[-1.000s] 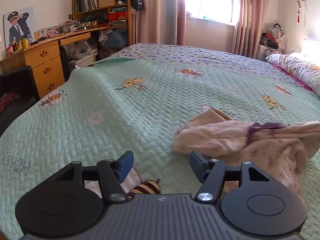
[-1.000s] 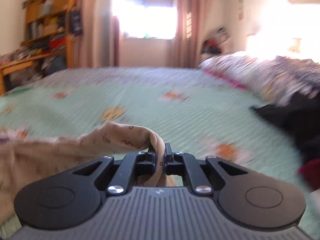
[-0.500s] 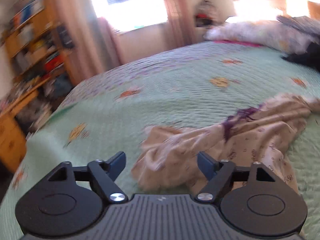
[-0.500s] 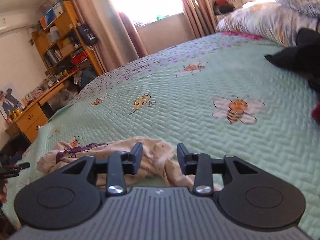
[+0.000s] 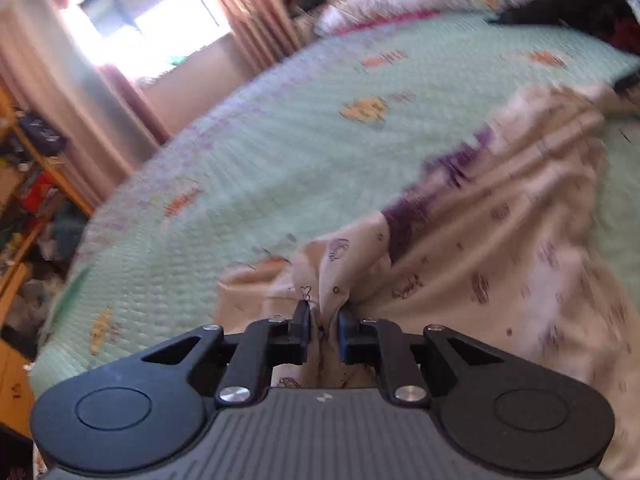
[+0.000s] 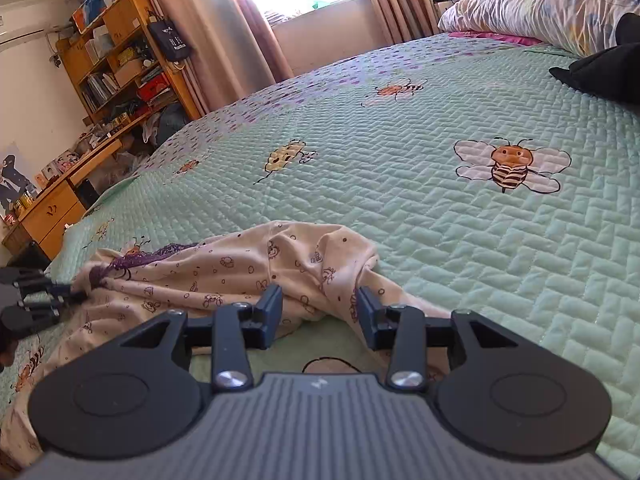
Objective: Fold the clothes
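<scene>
The left gripper pinches a fold of the cream garment, which lies crumpled near the bed's near edge; the right gripper hovers over its other end, jaws wide, holding nothing

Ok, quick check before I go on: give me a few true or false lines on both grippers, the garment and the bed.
1. The left gripper is shut on a fold of the cream garment. True.
2. The right gripper grips the garment too. False: it is open, the cloth lying between and beyond its fingers.
3. The garment has purple trim. True.
4. The garment is already folded flat. False: it lies crumpled on the green bedspread.
</scene>
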`<state>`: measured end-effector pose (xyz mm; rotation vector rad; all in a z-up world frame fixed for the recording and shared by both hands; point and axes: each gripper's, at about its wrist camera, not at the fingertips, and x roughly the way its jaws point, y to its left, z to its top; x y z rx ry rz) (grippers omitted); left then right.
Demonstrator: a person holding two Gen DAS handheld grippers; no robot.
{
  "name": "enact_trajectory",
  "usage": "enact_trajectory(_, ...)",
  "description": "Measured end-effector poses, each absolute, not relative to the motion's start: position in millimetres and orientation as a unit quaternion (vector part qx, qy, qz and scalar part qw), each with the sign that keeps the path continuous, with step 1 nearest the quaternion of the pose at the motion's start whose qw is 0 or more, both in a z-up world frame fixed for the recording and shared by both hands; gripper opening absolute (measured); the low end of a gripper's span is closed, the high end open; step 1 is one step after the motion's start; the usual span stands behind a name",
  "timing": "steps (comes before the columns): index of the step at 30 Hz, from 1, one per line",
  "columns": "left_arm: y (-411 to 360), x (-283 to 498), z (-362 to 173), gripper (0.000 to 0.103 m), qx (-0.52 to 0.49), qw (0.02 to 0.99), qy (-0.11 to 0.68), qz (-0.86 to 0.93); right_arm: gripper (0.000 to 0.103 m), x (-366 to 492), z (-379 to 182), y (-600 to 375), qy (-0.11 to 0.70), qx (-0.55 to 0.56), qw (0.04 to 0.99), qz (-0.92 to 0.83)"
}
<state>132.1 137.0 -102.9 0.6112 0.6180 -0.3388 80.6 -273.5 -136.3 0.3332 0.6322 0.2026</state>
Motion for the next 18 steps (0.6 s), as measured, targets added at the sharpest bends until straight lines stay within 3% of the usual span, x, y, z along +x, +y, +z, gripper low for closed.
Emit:
enact_trajectory(9, 177.9, 71.1, -14.8, 0.014, 0.183, 0.940, 0.238, -0.163, 0.049, 93.6, -127.2, -264.1, 0.296, 0.143, 0.937, 0.123)
enact_trajectory(13, 201.6, 24.1, 10.9, 0.002, 0.130, 0.956, 0.209, -0.161, 0.050, 97.0, -118.0, -249.7, 0.290, 0.117, 0.938, 0.150)
enact_trajectory(14, 208.2, 5.4, 17.2, 0.002, 0.114, 0.959, 0.196, -0.170, 0.052, 93.4, -114.0, -246.7, 0.283, 0.112, 0.937, 0.170)
enact_trajectory(17, 217.1, -30.0, 7.5, 0.003, 0.090, 0.955, 0.218, -0.179, 0.074, 90.3, -103.8, -239.4, 0.264, 0.084, 0.940, 0.198)
enact_trajectory(18, 214.4, -29.0, 1.9, 0.003, 0.098, 0.954, 0.224, -0.177, 0.075, 91.5, -100.6, -237.2, 0.258, 0.072, 0.943, 0.196)
